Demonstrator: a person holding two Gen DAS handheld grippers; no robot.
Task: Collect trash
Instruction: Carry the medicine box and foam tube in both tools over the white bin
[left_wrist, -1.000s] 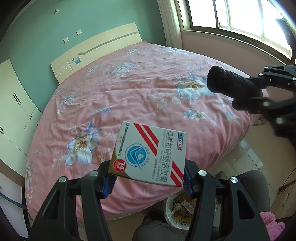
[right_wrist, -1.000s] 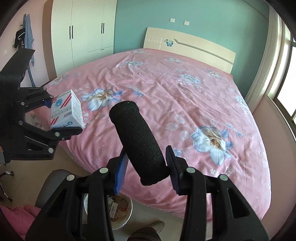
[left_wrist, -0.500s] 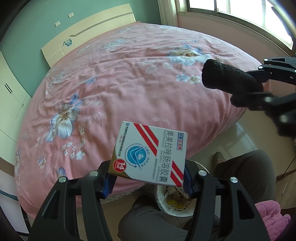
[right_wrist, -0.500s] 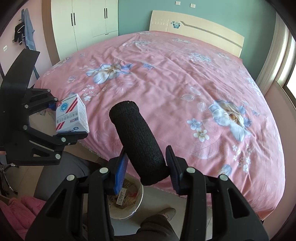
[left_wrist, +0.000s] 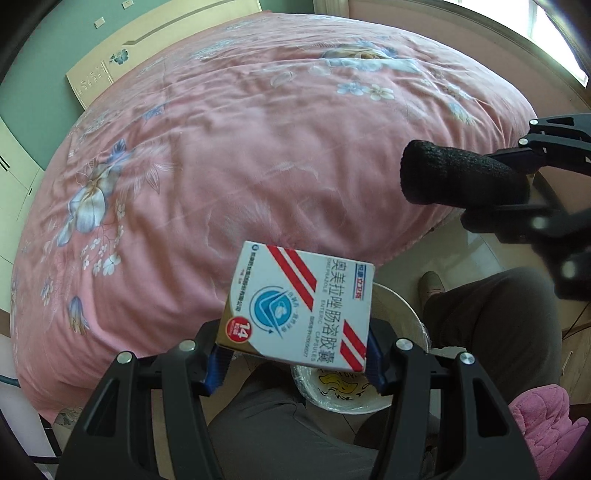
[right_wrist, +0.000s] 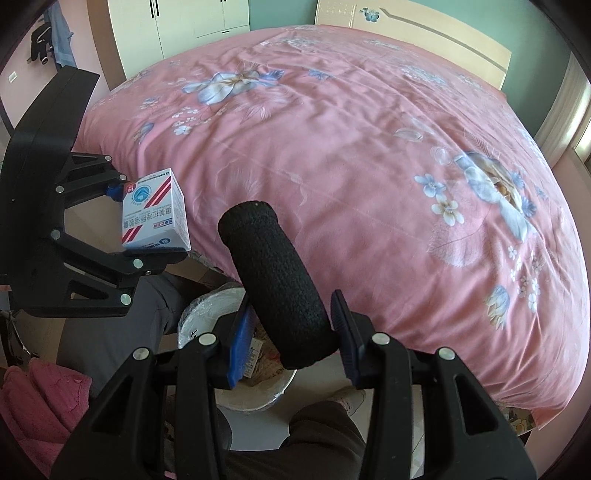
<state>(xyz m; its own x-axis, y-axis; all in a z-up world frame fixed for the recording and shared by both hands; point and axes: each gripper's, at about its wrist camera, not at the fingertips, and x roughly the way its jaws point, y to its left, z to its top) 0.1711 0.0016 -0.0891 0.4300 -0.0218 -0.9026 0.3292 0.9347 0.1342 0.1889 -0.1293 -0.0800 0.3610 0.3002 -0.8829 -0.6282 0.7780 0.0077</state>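
Box (left_wrist: 301, 308): white medicine carton with red stripes and a blue emblem, clamped between the jaws of the left gripper (left_wrist: 295, 349); held in the air over the near rim of the bin, tilted, printed face up toward the camera.
Left gripper: jaws closed on the box, blue pads pressing its two side edges; seen from the right wrist at far left (right_wrist: 147, 221), with the box (right_wrist: 155, 214) held out beside the bed edge.
Bed (left_wrist: 258, 147): pink spread with blue and white flowers, fills most of both views; pale headboard (left_wrist: 110, 62) at the far end.
Bin (left_wrist: 402, 314): white, round, lined with clear plastic, on the floor just beside the bed; paper scraps inside; largely hidden behind the box and both grippers.
Legs (left_wrist: 491, 314): grey trousers either side of the bin.
Roll (right_wrist: 277, 288): black textured cylinder, held by its lower end, pointing up and away over the bin.
Right gripper (right_wrist: 291, 339): jaws closed on the roll; at right edge in the left wrist view (left_wrist: 517, 192).
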